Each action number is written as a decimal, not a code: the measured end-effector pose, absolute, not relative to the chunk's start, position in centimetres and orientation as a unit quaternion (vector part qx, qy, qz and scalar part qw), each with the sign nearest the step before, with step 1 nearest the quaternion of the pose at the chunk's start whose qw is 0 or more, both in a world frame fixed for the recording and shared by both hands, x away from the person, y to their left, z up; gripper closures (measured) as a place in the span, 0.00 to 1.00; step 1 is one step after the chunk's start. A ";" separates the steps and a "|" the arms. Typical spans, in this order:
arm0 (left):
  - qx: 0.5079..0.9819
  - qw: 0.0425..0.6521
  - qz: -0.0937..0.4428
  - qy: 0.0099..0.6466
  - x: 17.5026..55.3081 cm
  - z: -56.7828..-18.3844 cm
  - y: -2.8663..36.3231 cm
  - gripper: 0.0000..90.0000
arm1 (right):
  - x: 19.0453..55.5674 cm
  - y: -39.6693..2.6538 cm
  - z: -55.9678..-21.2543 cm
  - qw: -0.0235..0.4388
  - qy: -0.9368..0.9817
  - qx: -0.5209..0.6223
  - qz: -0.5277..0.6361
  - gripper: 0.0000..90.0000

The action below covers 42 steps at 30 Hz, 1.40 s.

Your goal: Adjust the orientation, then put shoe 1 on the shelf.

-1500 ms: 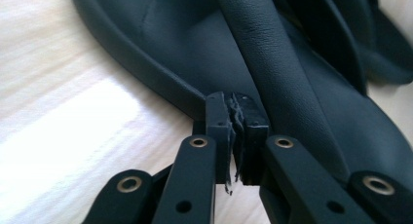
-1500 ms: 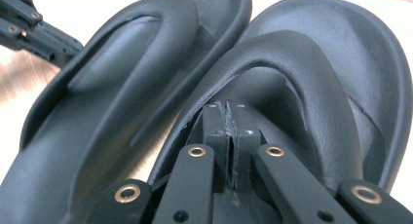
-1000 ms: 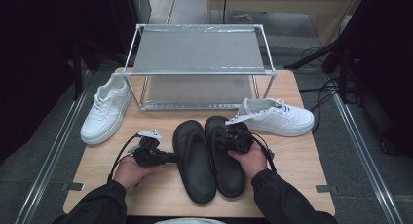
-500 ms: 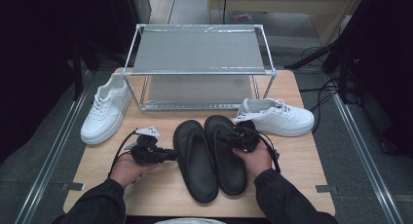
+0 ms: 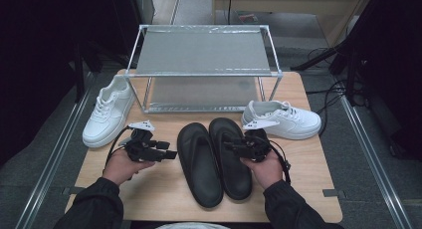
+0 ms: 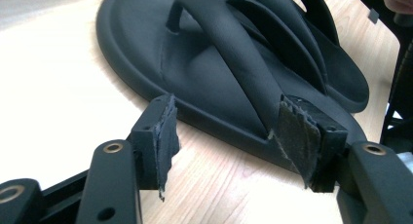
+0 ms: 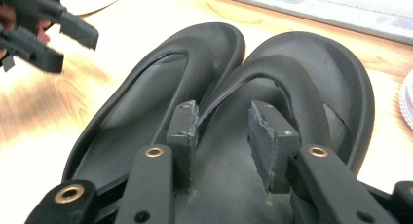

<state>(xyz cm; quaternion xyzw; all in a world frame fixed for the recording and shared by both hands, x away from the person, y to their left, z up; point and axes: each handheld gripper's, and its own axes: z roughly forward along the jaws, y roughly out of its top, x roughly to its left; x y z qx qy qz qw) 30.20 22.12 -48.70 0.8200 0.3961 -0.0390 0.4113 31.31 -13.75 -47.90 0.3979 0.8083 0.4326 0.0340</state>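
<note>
Dark room, grey floor (image 5: 45, 179) with rails around a light wooden tabletop (image 5: 164, 199). At its back, a metal shelf rack (image 5: 201, 55); white sneakers (image 5: 107, 117) on both sides. In front, two black sandals (image 5: 199, 162) side by side. Left tool (image 5: 169, 154) just opened wide, beside sandal edge. Right tool (image 7: 221, 124) just opened, half wide, above the right sandal, nothing gripped.

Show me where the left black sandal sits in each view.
High view: left sandal, centre, left of its pair.
Left gripper view: upper middle, nearest sandal.
Right gripper view: left of centre.
Shared landmark: right sandal touching it.
</note>
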 end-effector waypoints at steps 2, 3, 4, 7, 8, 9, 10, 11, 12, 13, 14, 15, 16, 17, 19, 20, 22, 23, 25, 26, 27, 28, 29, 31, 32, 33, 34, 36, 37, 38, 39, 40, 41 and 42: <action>0.820 0.413 -0.037 0.395 30.4 -48.4 22.0 0.42 | 30.9 -14.0 -47.8 0.040 0.806 0.398 0.436 0.68; 0.822 0.412 -0.036 0.392 30.5 -48.3 22.0 0.42 | 30.7 -14.1 -47.8 0.039 0.803 0.400 0.439 0.67; 0.823 0.412 -0.035 0.390 30.5 -48.1 21.8 0.42 | 30.4 -14.2 -47.8 0.039 0.802 0.400 0.441 0.66; 0.827 0.412 -0.037 0.382 30.8 -47.6 21.4 0.42 | 29.7 -14.0 -47.8 0.040 0.799 0.397 0.450 0.59; 0.829 0.411 -0.034 0.378 30.9 -47.5 21.3 0.42 | 29.4 -13.8 -47.9 0.043 0.798 0.394 0.453 0.57; 0.830 0.412 -0.033 0.375 31.0 -47.3 21.2 0.42 | 29.3 -13.8 -48.0 0.045 0.799 0.392 0.454 0.56; 0.829 0.415 -0.033 0.373 31.1 -47.3 21.2 0.42 | 29.0 -13.6 -48.1 0.048 0.800 0.390 0.454 0.55; 0.829 0.417 -0.034 0.372 31.2 -47.2 21.1 0.42 | 28.9 -13.5 -48.2 0.048 0.800 0.391 0.452 0.55; 0.828 0.417 -0.035 0.372 31.3 -47.1 21.1 0.42 | 28.7 -13.3 -48.3 0.049 0.800 0.393 0.451 0.54; 0.829 0.416 -0.033 0.373 31.3 -47.1 21.1 0.42 | 28.5 -13.0 -48.5 0.046 0.798 0.401 0.447 0.55; 0.828 0.417 -0.035 0.374 31.4 -47.1 21.1 0.42 | 28.5 -13.0 -48.5 0.046 0.798 0.401 0.447 0.55; 0.827 0.418 -0.037 0.374 31.5 -47.1 21.0 0.42 | 28.4 -13.0 -48.6 0.046 0.798 0.405 0.444 0.56; 0.827 0.418 -0.036 0.373 31.5 -47.1 21.0 0.42 | 28.3 -12.8 -48.6 0.051 0.796 0.412 0.440 0.56; 0.828 0.418 -0.037 0.372 31.6 -47.1 21.0 0.42 | 28.1 -12.6 -48.6 0.055 0.798 0.412 0.437 0.56; 0.829 0.418 -0.036 0.370 31.7 -47.0 20.9 0.42 | 27.8 -12.3 -48.7 0.055 0.797 0.413 0.436 0.54; 0.829 0.419 -0.035 0.370 31.7 -47.0 20.9 0.42 | 27.8 -12.1 -48.9 0.055 0.798 0.413 0.435 0.53; 0.829 0.419 -0.036 0.370 31.7 -47.0 20.9 0.42 | 27.7 -11.7 -49.0 0.056 0.799 0.414 0.434 0.52; 0.829 0.419 -0.035 0.369 31.7 -47.0 20.9 0.42 | 27.7 -11.5 -49.1 0.056 0.797 0.414 0.435 0.52; 0.829 0.419 -0.034 0.369 31.7 -47.0 20.9 0.42 | 27.8 -11.0 -49.3 0.056 0.798 0.417 0.432 0.53; 0.829 0.419 -0.034 0.369 31.7 -47.0 20.9 0.42 | 27.9 -10.8 -49.5 0.059 0.798 0.418 0.430 0.53; 0.829 0.420 -0.032 0.367 31.8 -47.0 20.9 0.43 | 27.9 -10.4 -49.7 0.067 0.798 0.421 0.426 0.53; 0.829 0.420 -0.032 0.367 31.8 -47.0 20.9 0.43 | 27.9 -10.4 -49.7 0.067 0.798 0.421 0.426 0.53; 0.828 0.422 -0.031 0.367 31.8 -46.9 20.9 0.43 | 28.0 -10.3 -49.8 0.070 0.798 0.421 0.425 0.53; 0.828 0.422 -0.032 0.368 31.9 -46.9 20.9 0.43 | 28.1 -10.1 -50.1 0.076 0.797 0.425 0.421 0.52; 0.829 0.422 -0.032 0.366 31.9 -46.9 20.9 0.43 | 28.1 -10.0 -50.2 0.079 0.796 0.430 0.420 0.52; 0.829 0.421 -0.032 0.366 31.9 -46.9 20.8 0.43 | 28.2 -10.0 -50.4 0.080 0.794 0.432 0.419 0.51; 0.830 0.421 -0.032 0.365 31.9 -46.9 20.8 0.43 | 28.3 -10.0 -50.5 0.080 0.793 0.434 0.420 0.51; 0.829 0.422 -0.031 0.365 31.9 -46.9 20.8 0.43 | 28.4 -10.0 -50.6 0.079 0.790 0.438 0.423 0.50; 0.829 0.422 -0.031 0.366 31.9 -46.9 20.8 0.43 | 28.4 -10.0 -50.6 0.076 0.786 0.441 0.426 0.49; 0.828 0.423 -0.032 0.366 31.9 -46.9 20.8 0.43 | 28.4 -9.9 -50.6 0.071 0.785 0.443 0.428 0.49; 0.828 0.423 -0.031 0.367 31.9 -46.9 20.9 0.43 | 28.4 -9.7 -50.6 0.067 0.783 0.443 0.432 0.49; 0.828 0.423 -0.031 0.367 31.9 -46.9 20.9 0.43 | 28.3 -9.6 -50.5 0.064 0.782 0.443 0.434 0.48; 0.828 0.423 -0.029 0.367 31.9 -46.9 20.9 0.43 | 28.2 -9.4 -50.5 0.065 0.781 0.440 0.438 0.47; 0.827 0.424 -0.028 0.368 31.9 -46.9 20.9 0.43 | 28.1 -9.1 -50.5 0.067 0.783 0.439 0.436 0.45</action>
